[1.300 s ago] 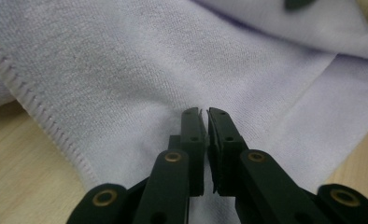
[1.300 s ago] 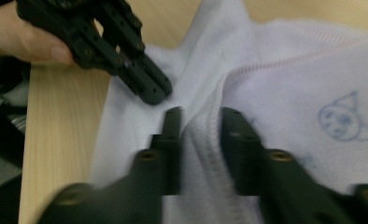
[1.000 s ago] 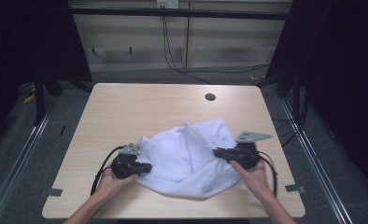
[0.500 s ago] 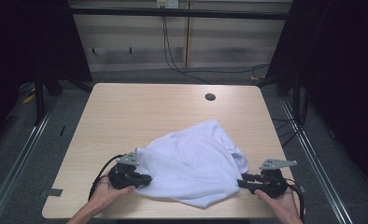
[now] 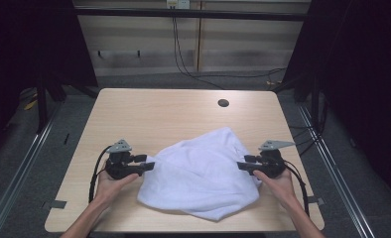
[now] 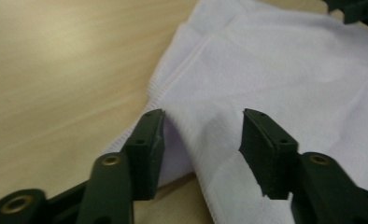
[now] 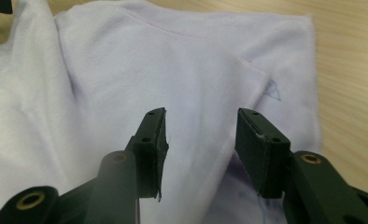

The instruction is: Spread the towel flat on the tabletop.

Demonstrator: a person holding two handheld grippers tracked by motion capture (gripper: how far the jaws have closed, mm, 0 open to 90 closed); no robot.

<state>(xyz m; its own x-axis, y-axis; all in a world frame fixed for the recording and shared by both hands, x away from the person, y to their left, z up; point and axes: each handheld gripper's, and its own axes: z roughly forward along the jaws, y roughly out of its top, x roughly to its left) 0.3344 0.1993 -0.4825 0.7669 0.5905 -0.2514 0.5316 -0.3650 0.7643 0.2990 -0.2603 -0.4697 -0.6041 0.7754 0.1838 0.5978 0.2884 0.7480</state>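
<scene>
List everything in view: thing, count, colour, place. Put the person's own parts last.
cloth: one, white, spread rumpled on the near half of the table, between the two grippers.
table: one, light wood, centre of the high view.
round hole: one, dark, far right part of the tabletop.
cables: several, black, hanging on the back wall and lying on the floor behind the table.
left hand-held gripper: one, black, at the cloth's left edge; jaws just opened, cloth between them unpressed.
right hand-held gripper: one, black, at the cloth's right edge; jaws just opened.
forearms: two, entering from the bottom.

A white cloth (image 5: 203, 176) lies rumpled and loosely folded. It rests on the tabletop (image 5: 154, 119), near the front edge.
</scene>
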